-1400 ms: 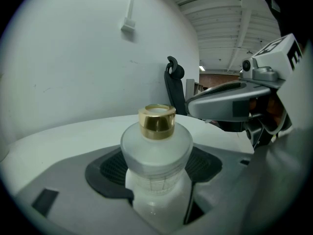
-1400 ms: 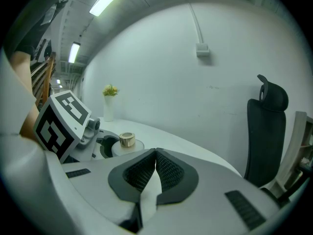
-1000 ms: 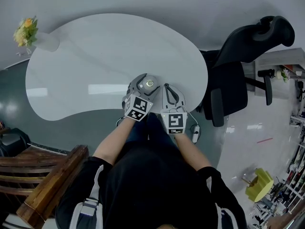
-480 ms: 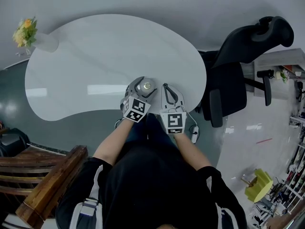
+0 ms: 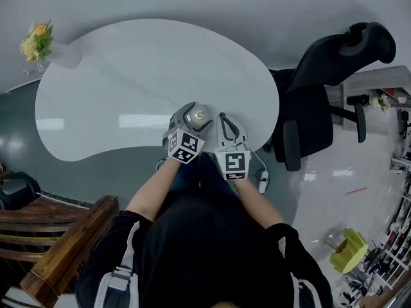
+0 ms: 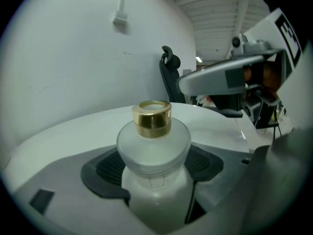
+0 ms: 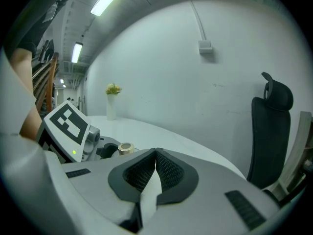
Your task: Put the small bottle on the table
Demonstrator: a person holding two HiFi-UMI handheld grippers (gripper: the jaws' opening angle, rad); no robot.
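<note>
Though the counter (image 5: 128,82) is the largest thing here, it carries only a vase (image 5: 63,56) of flowers at its far left end. At its near edge the left gripper (image 5: 196,113) has its fingers pinching the bottle (image 6: 154,160) round the body, below the shoulder, upright; whether the base touches the counter I cannot tell. Just beside it, the right gripper (image 7: 155,153) has its fingers pressed together on nothing. Frosted and rigid, the bottle is probably light, smooth and breakable, so the body is the sound hold, not the gold cap (image 6: 152,117). Its contents cannot be seen.

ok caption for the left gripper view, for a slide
Left tongs shut on a frosted small bottle with a gold cap, white table behind.
</note>
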